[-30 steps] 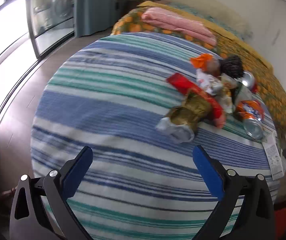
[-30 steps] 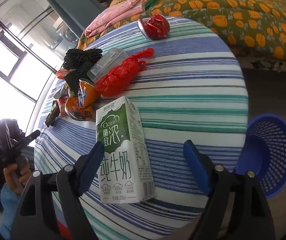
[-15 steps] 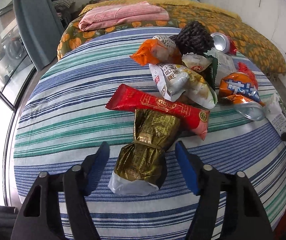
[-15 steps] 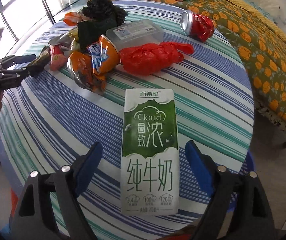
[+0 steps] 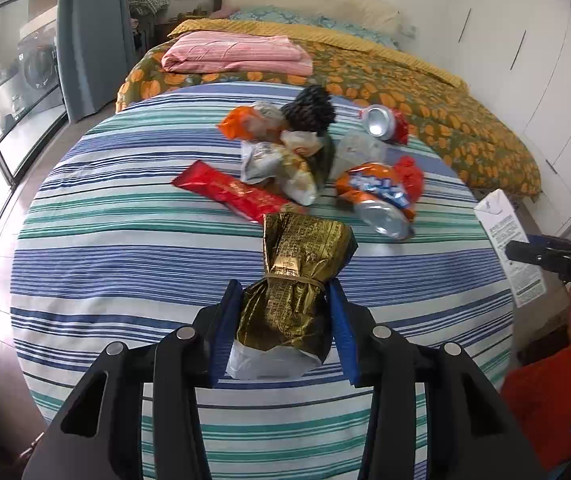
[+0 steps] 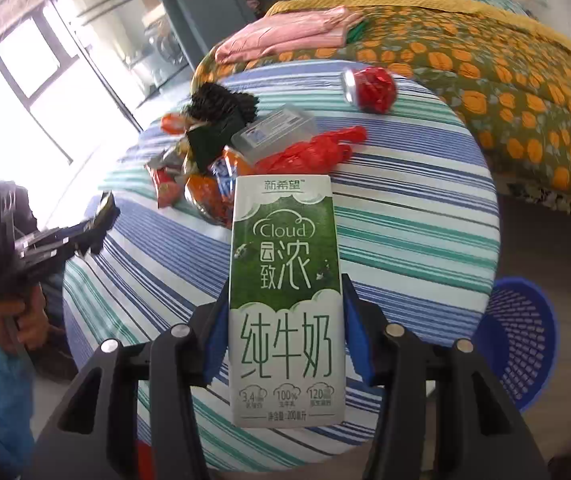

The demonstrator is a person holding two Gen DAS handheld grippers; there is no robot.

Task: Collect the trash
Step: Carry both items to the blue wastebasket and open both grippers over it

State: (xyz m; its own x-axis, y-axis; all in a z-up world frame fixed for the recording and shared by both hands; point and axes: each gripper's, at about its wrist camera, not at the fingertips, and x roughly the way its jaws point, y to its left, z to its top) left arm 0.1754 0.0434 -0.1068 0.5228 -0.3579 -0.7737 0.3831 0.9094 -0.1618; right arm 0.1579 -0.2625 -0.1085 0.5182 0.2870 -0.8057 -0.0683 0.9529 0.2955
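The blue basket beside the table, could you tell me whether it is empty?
Cannot tell fully: the blue basket shows only bare mesh, but the table's edge hides part of it.

We see a table (image 5: 125, 264) striped blue, green and white, a gold foil packet (image 5: 297, 280), a green-and-white milk carton (image 6: 285, 280), a red wrapper (image 5: 229, 192), a blue basket (image 6: 521, 336), and blue fingers (image 5: 223, 320).
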